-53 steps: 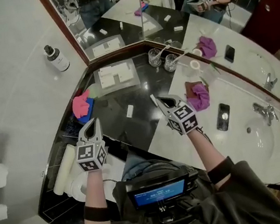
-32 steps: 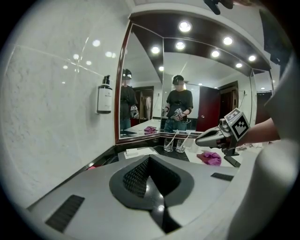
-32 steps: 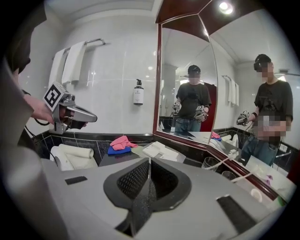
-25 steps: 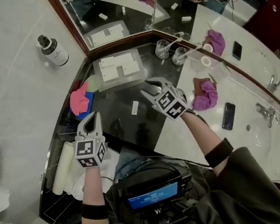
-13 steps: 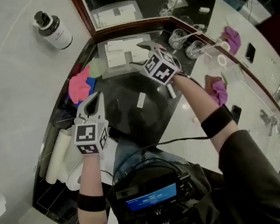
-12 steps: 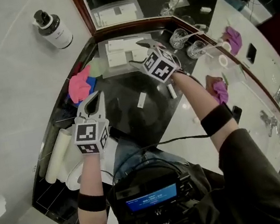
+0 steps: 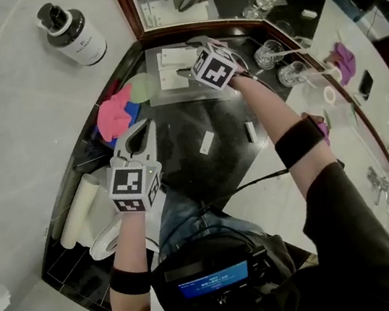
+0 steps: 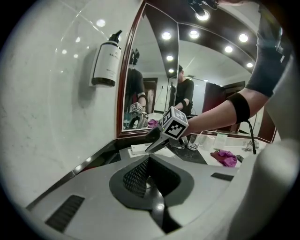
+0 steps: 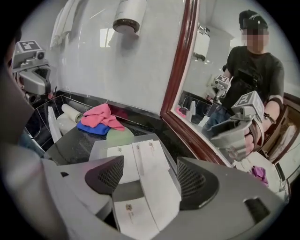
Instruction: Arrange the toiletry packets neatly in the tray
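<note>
Right gripper view: my right gripper (image 9: 149, 174), jaws just opening wide, straddled long white paper packet (image 9: 158, 190) untouched in shallow grey tray (image 9: 97, 149), long axis running up frame centre; left gripper (image 7: 141, 132) closed, empty, farther off.

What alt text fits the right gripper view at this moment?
The right tool, its jaws having just been opening wide, hangs over a tray of white packets, one long packet between the jaws, not gripped. A pink cloth lies behind, a mirror at right.

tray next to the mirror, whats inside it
Three white toiletry packets lie in the tray; they cover most of its floor, so anything beneath them is hidden.
</note>
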`<action>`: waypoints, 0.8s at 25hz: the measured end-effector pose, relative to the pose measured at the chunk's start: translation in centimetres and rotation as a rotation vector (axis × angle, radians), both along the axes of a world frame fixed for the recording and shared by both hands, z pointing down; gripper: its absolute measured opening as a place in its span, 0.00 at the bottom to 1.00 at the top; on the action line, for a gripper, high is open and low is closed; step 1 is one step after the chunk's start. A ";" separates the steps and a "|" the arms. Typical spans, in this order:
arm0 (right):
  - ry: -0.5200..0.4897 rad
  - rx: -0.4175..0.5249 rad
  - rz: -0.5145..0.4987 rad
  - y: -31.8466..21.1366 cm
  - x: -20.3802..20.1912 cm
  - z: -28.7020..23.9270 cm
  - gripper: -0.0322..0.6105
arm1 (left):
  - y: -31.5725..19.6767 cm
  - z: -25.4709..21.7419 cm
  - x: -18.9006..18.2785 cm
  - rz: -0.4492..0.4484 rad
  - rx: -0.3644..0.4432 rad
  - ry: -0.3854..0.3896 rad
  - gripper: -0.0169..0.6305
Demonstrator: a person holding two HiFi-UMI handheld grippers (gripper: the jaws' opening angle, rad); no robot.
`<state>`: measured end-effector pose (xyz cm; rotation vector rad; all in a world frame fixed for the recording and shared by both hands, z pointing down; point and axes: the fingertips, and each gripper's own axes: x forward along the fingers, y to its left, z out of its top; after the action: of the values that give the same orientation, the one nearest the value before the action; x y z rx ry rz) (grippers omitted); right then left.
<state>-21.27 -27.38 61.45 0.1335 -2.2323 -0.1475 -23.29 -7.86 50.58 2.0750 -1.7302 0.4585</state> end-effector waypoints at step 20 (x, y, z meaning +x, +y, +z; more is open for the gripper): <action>0.132 -0.083 -0.123 0.2 -2.4 3.9 0.44 | 0.0 2.0 -1.2 -0.042 -0.030 0.040 0.03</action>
<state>-23.72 -27.22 65.33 -0.0580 -2.1116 -0.1262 -24.49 -7.90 52.60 2.0095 -1.7304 0.4249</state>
